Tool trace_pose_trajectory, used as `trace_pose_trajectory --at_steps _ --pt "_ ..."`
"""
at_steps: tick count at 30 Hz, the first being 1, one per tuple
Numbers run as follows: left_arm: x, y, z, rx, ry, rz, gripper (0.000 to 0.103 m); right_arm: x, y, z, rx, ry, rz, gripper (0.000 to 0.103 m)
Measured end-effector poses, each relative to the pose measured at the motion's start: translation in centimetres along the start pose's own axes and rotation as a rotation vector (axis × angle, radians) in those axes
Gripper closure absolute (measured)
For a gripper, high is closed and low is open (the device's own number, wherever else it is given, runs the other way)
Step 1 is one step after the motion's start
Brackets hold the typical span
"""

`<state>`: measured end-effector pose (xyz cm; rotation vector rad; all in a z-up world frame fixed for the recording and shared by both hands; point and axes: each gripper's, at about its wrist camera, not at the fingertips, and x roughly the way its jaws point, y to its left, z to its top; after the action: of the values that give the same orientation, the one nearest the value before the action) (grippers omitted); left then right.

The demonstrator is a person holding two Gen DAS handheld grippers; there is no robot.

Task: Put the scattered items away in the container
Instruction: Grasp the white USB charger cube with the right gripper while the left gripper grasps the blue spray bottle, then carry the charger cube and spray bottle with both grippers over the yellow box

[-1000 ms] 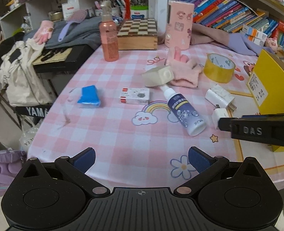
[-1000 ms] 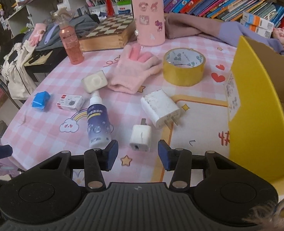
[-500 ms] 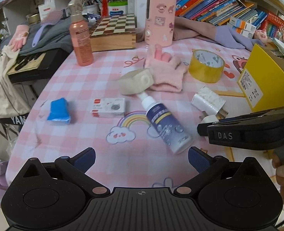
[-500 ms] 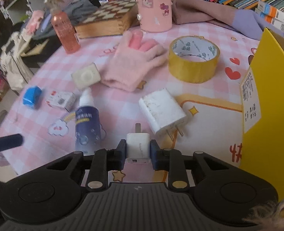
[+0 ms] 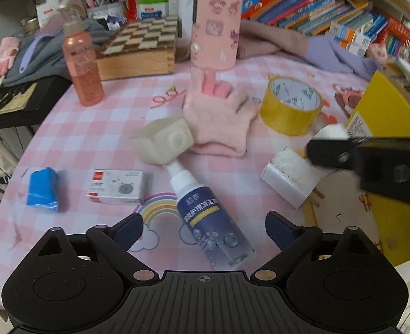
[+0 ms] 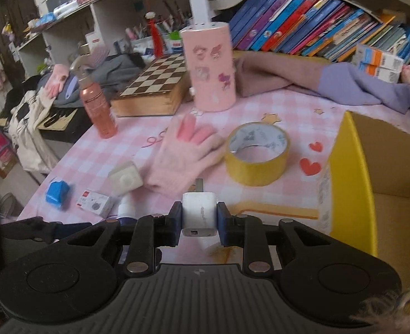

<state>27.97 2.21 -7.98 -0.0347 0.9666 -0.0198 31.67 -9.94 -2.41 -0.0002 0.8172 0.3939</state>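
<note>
Since a second ago my right gripper has closed on the small white charger and lifted it clear of the pink checked tablecloth; my left gripper has slid in over the spray bottle. Container: the yellow cardboard box stands just right of my right fingers, open-topped; the part of its brown interior I can see holds nothing. Charger: a white cube, slightly scuffed, clamped between my right blue pads; its port faces back at me and its prongs point forward, away from my fingers, so its long axis runs along them. Left jaws are closing, pads not touching anything; the bottle lies between and ahead of them, dark blue label, white cap pointing away and a little left, base nearest me. Its cap touches the beige block. Ahead of my right fingers: pink glove and yellow tape roll. The larger white adapter lies right of my left fingers.
</note>
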Motion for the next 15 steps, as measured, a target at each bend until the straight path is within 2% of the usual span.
trace_pose_trajectory --at_steps 3,5,7,10,15 --pt "0.9 -0.3 -0.2 0.006 0.029 0.016 0.027 -0.3 -0.3 -0.3 0.008 0.001 -0.015 0.079" --pt "0.8 -0.6 -0.4 0.027 0.021 0.023 0.037 -0.7 -0.4 -0.5 0.012 0.001 -0.02 0.079" --pt "0.4 -0.4 -0.4 0.028 0.009 0.011 0.06 -1.0 -0.5 -0.7 0.017 -0.001 -0.024 0.079" --pt "0.0 0.3 -0.6 0.003 0.007 -0.006 0.071 -1.5 -0.3 -1.0 0.017 -0.002 -0.027 0.079" --pt "-1.7 0.9 -1.3 0.0 -0.022 -0.045 0.072 -2.3 0.3 -1.9 0.016 0.015 -0.025 0.079"
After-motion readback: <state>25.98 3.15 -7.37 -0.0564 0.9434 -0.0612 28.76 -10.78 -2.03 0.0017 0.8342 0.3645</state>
